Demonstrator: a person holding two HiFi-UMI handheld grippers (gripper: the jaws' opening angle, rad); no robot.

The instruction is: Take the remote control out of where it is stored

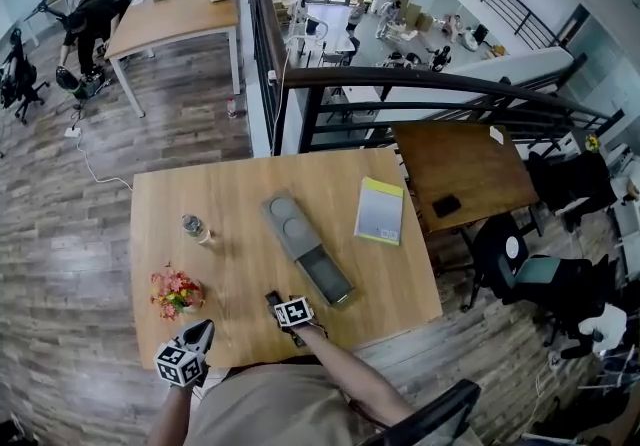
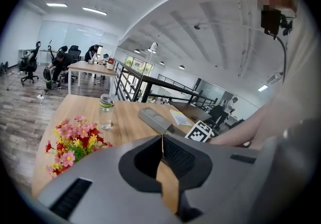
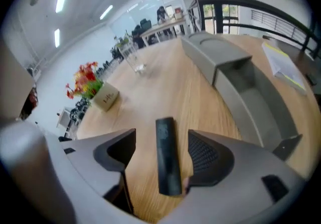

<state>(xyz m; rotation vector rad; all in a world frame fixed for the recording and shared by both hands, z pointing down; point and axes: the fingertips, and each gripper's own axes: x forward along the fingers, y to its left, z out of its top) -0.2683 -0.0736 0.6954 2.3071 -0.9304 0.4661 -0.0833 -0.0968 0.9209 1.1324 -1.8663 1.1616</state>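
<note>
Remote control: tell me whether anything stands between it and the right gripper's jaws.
Nothing visible does. The remote control lies on the table directly between the open jaws of the right gripper. The grey storage box stands farther off to the right, clear of both.

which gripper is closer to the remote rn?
Right. The remote lies on the table between the open jaws of the right gripper; the left gripper sits off to the side by the flowers, shut.
</note>
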